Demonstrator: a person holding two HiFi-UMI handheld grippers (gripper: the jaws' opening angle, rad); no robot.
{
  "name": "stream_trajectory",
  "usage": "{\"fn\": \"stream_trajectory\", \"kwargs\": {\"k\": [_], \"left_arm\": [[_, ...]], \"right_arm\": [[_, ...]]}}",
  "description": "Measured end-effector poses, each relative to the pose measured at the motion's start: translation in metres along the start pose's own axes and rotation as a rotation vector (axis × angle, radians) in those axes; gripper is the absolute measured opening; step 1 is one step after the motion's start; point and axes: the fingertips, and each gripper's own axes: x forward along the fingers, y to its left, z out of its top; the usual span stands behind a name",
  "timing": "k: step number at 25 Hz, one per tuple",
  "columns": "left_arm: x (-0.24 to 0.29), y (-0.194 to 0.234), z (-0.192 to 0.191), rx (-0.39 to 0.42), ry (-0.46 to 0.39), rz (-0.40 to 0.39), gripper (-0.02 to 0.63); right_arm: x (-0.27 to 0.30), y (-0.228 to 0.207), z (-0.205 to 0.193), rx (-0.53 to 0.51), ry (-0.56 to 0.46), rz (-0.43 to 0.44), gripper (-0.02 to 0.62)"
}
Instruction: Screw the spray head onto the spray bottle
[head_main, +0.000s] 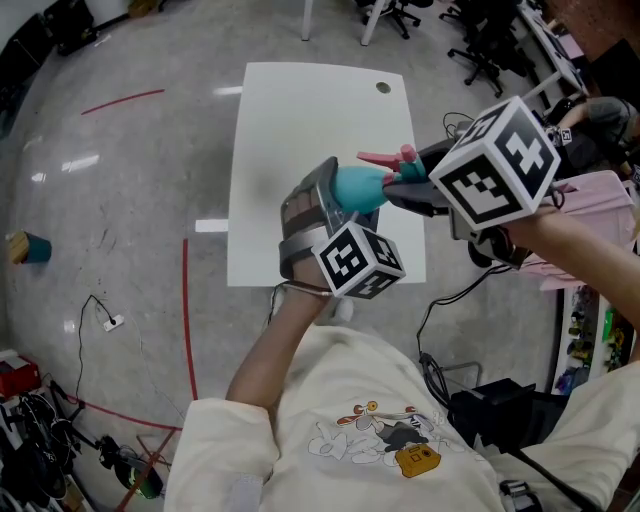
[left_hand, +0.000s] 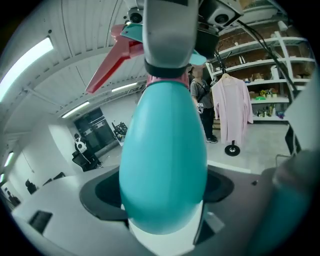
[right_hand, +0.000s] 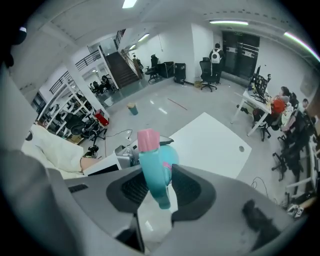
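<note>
Above the counter (head_main: 300, 120), the left hand-held gripper (head_main: 338, 195) clamped the spray bottle (left_hand: 162, 165); the right hand-held gripper (head_main: 412, 188) grasped the spray head (right_hand: 152, 167) at the bottle's mouth; threading appeared under way; the next move would call for turning the head, axes aligned.

- Head view: high above, facing steeply down on the white rectangular desk (head_main: 300, 140) and grey floor (head_main: 120, 220).
- Left gripper view: rides the left tongs (head_main: 340, 192), tilted up toward the ceiling (left_hand: 75, 35). The teal egg-shaped plastic bottle (left_hand: 162, 160) is very near and fills the centre.
- Right gripper view: rides the right tongs (head_main: 415, 188), faces down over the far desk. The pink-capped teal spray head (right_hand: 150, 160) is close.
- Shared: all three show the bottle; the head and right gripper views share the desk.
</note>
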Motion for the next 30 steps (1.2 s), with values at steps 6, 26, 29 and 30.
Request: {"fn": "stream_trajectory", "kwargs": {"k": [6,26,29,30], "left_arm": [[0.007,-0.025,-0.014,-0.062,-0.025,-0.137,0.428],[-0.005,-0.052,-0.11,-0.349,0.109,-0.18,0.015],[-0.007,-0.052,-0.11,-0.37,0.11,-0.195,0.008],[-0.009,-0.052,-0.109,-0.372,0.109,-0.197,0.008]], "right_arm": [[0.017,-0.021,-0.009,-0.173,0.047,-0.092,0.129],[0.253,-0.146,-0.104,-0.179,0.305,-0.181,0.129],[0.263,-0.145,-0.109,-0.155,0.311,-0.159,0.129],[0.265,-0.144,-0.11,-0.156,0.311,-0.158,0.129]]}}
